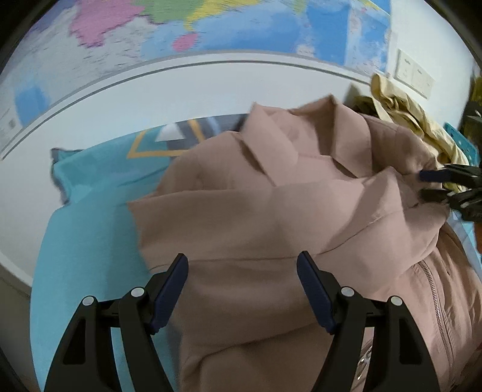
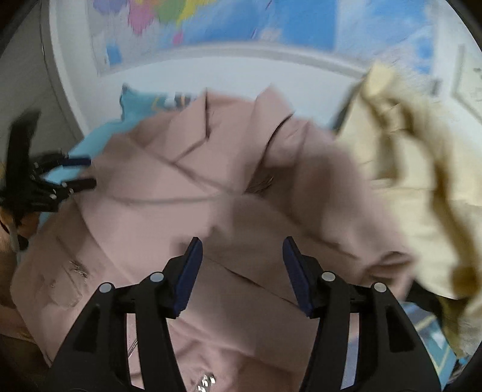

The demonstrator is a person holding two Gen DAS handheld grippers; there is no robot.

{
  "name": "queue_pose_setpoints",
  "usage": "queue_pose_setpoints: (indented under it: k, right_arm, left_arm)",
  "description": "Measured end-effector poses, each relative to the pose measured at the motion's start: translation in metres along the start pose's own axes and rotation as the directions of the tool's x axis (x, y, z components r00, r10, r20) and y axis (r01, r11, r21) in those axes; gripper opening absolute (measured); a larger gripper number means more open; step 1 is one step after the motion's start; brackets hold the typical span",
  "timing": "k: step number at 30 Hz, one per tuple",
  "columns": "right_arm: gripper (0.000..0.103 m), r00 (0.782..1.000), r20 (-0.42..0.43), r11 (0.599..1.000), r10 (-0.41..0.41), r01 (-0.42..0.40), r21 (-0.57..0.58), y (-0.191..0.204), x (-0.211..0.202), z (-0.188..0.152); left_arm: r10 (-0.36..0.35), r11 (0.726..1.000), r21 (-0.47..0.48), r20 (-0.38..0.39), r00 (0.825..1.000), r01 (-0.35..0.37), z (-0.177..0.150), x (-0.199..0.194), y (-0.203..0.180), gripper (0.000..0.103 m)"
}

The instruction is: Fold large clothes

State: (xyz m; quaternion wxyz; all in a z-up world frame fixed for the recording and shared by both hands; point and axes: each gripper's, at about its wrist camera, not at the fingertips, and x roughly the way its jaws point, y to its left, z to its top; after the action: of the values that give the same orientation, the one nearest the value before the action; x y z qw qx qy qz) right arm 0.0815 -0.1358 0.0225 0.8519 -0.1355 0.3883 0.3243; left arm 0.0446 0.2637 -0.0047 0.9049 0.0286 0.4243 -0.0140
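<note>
A dusty-pink zip jacket (image 1: 256, 211) lies crumpled and partly folded on a teal bedcover (image 1: 84, 226). My left gripper (image 1: 242, 259) hovers over the jacket's near-left part, jaws wide apart with nothing between the pads. My right gripper (image 2: 242, 241) hangs over the pink jacket (image 2: 180, 196) with its jaws apart and the cloth below them, not pinched. In the left wrist view the right gripper (image 1: 427, 184) sits at the jacket's right edge. In the right wrist view the left gripper (image 2: 87, 172) is at the jacket's left edge.
A crumpled beige garment (image 2: 406, 169) is heaped right of the jacket, also visible in the left view as the beige garment (image 1: 400, 111). A white wall with a coloured map (image 1: 211, 27) rises behind the bed. Wall switches (image 1: 412, 72) are at the far right. The zipper (image 1: 433, 289) runs down the jacket's right side.
</note>
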Motion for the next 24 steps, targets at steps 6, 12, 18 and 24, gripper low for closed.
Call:
queue_pose_setpoints:
  k: [6,12,18,24]
  right_arm:
    - [0.054,0.994,-0.046,0.995,-0.096,0.098,0.037,-0.018,0.037,-0.006]
    - [0.049,0.997,-0.009,0.995,-0.074,0.075,0.071,-0.018,0.010,0.001]
    - [0.053,0.996,0.025,0.996,0.083,-0.084,0.024,0.015,0.003,0.011]
    - [0.053,0.998,-0.042,0.995,0.046,-0.041,0.095,0.000,0.034,0.001]
  left_arm:
    - [0.090,0.996,0.025,-0.063,0.994,-0.089,-0.003,0.030,-0.001,0.072]
    - [0.099,0.995,-0.019,-0.039,0.994,-0.100,-0.003,0.021,0.011,0.073]
    - [-0.039,0.997,0.063,0.027,0.999,0.037,0.010,0.002,-0.015,0.073]
    - [-0.016,0.995,0.099,-0.079,0.997,0.024,0.006,0.040,-0.025,0.072]
